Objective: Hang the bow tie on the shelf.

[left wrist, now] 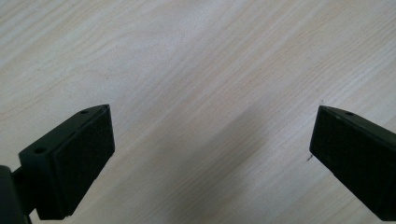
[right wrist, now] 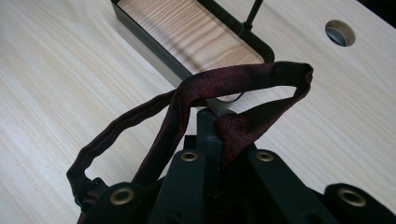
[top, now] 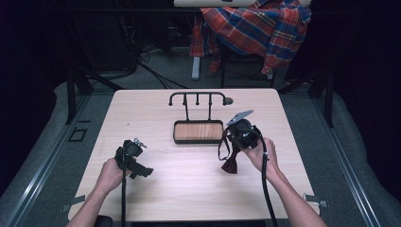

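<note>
A dark red bow tie point(top: 231, 164) hangs from my right gripper point(top: 235, 142), its bow end resting near the tabletop. In the right gripper view the jaws are shut on the bow tie's strap point(right wrist: 243, 80), which loops out ahead of my right gripper point(right wrist: 212, 116). Just beyond lies a black stand with a wooden tray base point(top: 174, 131) and a hook rail point(top: 198, 96). My left gripper point(top: 142, 171) rests low over the table at the left; in its own view my left gripper point(left wrist: 210, 140) stands open with bare wood between the pads point(left wrist: 88, 154).
The light wooden table point(top: 156, 189) has a round cable hole point(top: 228, 100) at the back, also seen as a hole point(right wrist: 340, 32) in the right gripper view. A plaid shirt point(top: 255, 28) drapes over a chair behind the table. Black cables trail from both grippers.
</note>
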{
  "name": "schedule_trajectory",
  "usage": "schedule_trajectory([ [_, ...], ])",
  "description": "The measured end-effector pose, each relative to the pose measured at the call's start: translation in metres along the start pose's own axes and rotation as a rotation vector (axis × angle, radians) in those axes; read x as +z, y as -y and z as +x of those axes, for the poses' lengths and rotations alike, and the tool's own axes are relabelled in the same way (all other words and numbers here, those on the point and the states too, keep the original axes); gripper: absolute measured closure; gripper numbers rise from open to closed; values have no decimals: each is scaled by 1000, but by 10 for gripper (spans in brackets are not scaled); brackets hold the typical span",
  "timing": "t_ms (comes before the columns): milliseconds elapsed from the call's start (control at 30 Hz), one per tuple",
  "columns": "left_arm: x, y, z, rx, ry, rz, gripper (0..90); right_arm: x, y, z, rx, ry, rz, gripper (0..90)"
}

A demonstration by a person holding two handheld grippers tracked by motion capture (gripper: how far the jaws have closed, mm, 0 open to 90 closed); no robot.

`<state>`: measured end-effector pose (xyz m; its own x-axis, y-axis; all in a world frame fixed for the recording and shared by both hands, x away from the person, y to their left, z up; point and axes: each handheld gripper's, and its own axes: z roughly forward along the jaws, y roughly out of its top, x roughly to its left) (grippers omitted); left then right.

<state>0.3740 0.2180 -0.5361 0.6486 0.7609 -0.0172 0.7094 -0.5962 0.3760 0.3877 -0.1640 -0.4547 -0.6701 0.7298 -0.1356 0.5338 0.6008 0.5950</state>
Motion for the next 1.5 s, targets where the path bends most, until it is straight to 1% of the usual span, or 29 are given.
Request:
schedule_trajectory([
  [233,0,0,0,0,1,3,0,-2,-4,-4,19,1,-17,881],
  [467,0,0,0,1,1,3,0,-3,-6,-6,20,12,-26,881],
  [600,0,0,0,1,1,3,0,-6,-9,-6,15,17,-44,881],
  [800,0,0,-1,2,2,5,0,-9,-13,-5,-1,17,-56,880],
  [1100,0,-1,-1,4,3,5,0,-14,-17,-8,8,26,-77,880],
  [1500,1,-1,-2,11,5,8,0,-16,-28,-11,17,47,-108,879],
])
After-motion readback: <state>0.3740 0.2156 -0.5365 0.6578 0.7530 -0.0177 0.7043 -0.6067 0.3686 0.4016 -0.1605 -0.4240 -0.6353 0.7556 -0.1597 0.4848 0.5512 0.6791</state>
